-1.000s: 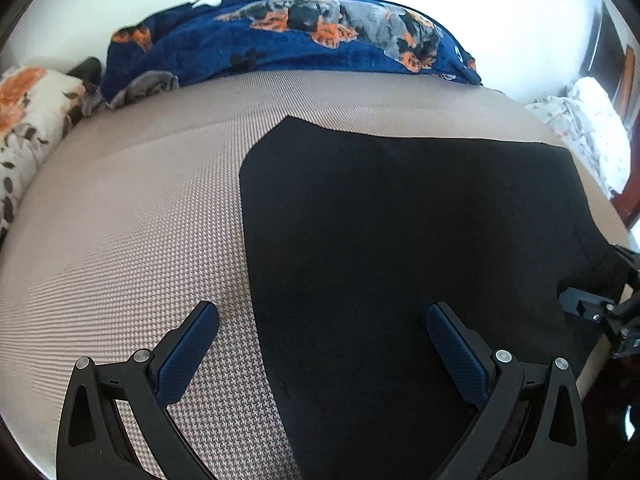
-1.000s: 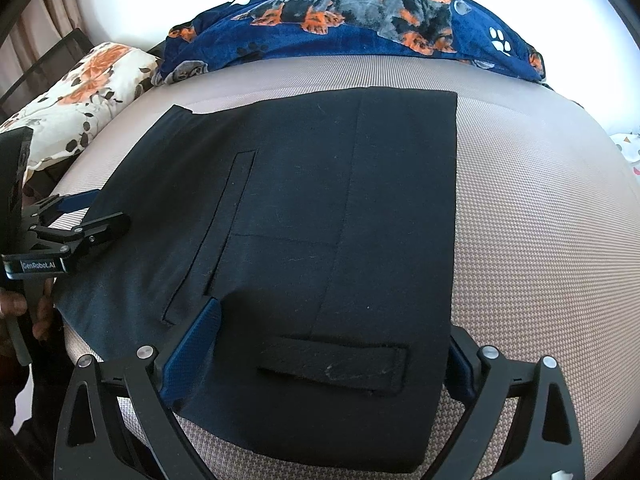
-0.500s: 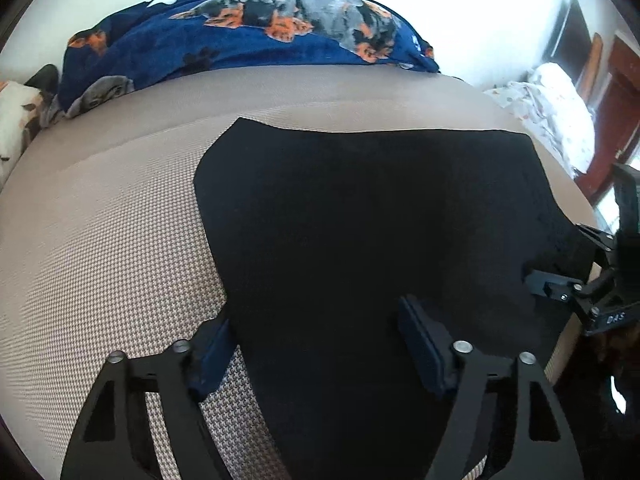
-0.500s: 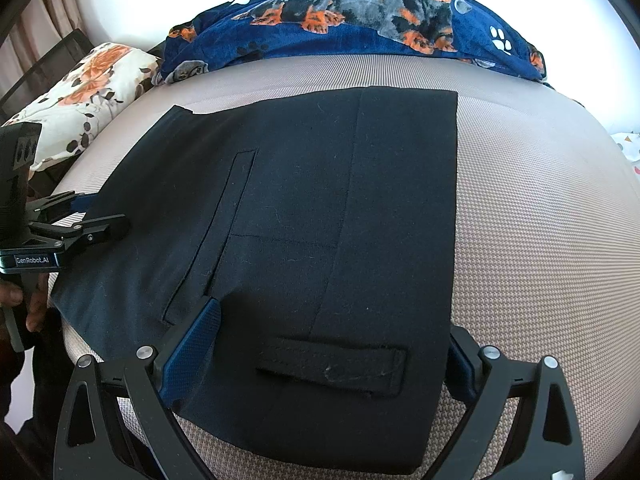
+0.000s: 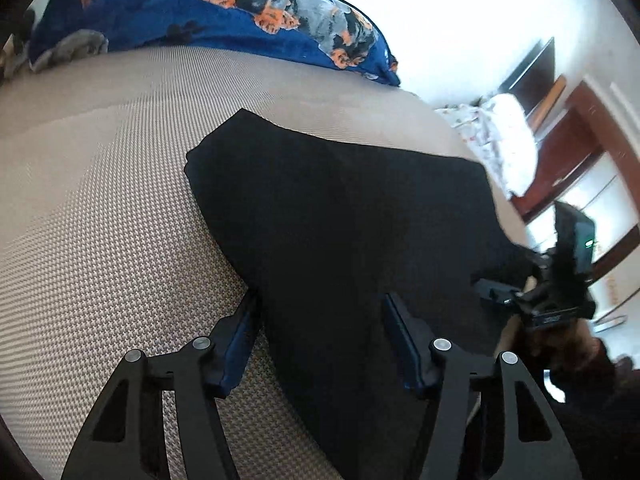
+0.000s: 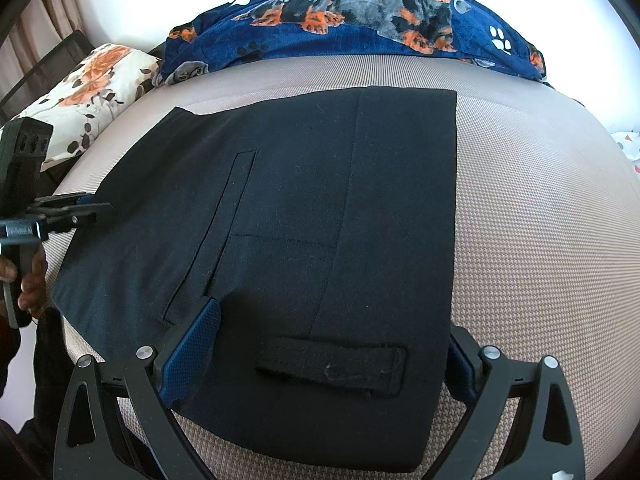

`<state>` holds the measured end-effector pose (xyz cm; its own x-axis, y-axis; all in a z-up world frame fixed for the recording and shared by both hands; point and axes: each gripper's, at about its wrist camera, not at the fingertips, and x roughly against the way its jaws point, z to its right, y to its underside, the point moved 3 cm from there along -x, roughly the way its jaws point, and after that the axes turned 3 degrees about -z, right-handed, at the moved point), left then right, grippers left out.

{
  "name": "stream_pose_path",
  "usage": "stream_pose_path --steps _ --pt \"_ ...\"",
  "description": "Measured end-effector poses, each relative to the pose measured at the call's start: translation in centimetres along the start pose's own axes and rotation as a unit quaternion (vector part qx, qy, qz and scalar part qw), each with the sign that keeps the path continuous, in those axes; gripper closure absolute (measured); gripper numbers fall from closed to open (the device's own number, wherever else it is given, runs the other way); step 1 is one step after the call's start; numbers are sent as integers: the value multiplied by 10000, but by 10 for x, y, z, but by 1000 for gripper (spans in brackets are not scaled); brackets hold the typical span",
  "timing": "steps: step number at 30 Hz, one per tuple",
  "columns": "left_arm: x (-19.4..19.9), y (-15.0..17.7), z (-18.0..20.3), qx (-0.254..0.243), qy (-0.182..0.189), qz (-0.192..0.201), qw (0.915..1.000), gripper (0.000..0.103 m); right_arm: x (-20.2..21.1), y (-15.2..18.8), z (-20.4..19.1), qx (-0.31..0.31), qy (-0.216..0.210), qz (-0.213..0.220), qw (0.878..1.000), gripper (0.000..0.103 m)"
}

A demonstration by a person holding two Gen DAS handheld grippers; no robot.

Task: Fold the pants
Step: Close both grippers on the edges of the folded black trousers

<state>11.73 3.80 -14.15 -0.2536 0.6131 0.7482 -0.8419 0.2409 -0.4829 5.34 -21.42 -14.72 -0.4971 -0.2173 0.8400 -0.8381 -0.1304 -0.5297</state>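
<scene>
Black folded pants [image 6: 320, 208] lie flat on the tan bed [image 6: 540, 240]. My right gripper [image 6: 326, 344] stands open, wide across the pants' near end; a sewn tab [image 6: 332, 368] lies between its fingers, and the right fingertip is partly hidden by the cloth edge. My left gripper [image 5: 320, 320] sits at the pants' [image 5: 340, 220] left edge, jaws closing. One finger [image 5: 240, 336] rests on the bed beside the cloth and the other on top, with the cloth edge lying flat between them. Each gripper shows in the other's view: the right gripper [image 5: 520, 296] and the left gripper [image 6: 72, 208].
A blue dog-print blanket [image 6: 360, 12] lies along the bed's far side. A floral pillow [image 6: 88, 88] sits at the far left. White patterned cloth [image 5: 492, 136] and brown wooden furniture [image 5: 580, 136] stand off to the right. A hand [image 6: 32, 280] holds the left gripper's handle.
The left gripper's jaws have narrowed, and it has swung right so that the pants' left edge lies between its fingers. The right gripper and the pants have not moved.
</scene>
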Motion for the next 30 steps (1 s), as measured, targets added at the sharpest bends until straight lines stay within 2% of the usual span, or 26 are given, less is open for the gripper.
stream_pose_path --steps 8,12,15,19,23,27,29,30 --pt "-6 -11 -5 335 869 -337 9951 39 1 1 2 -80 -176 -44 9998 5" --pt "-12 -20 -7 481 1042 -436 9924 39 2 -2 3 -47 -348 -201 9992 5" --pt "-12 -23 -8 516 1093 -450 9916 39 5 -5 11 -163 -631 -321 9974 7" --pt "-7 -20 -15 613 1267 -417 9892 39 15 -11 44 -593 -720 -291 9952 9" --pt "-3 -20 -25 816 1414 -445 9856 39 6 -13 66 -893 -1092 -526 9886 10" --pt "-4 -22 -21 738 1382 -472 9865 38 2 -20 58 -645 -1306 -547 9878 10" --pt "-8 -24 -17 783 1432 -514 9852 37 -3 -25 48 -437 -1400 -571 9875 18" --pt "-9 -24 -15 829 1484 -488 9842 37 -5 -27 43 -348 -1455 -593 9870 35"
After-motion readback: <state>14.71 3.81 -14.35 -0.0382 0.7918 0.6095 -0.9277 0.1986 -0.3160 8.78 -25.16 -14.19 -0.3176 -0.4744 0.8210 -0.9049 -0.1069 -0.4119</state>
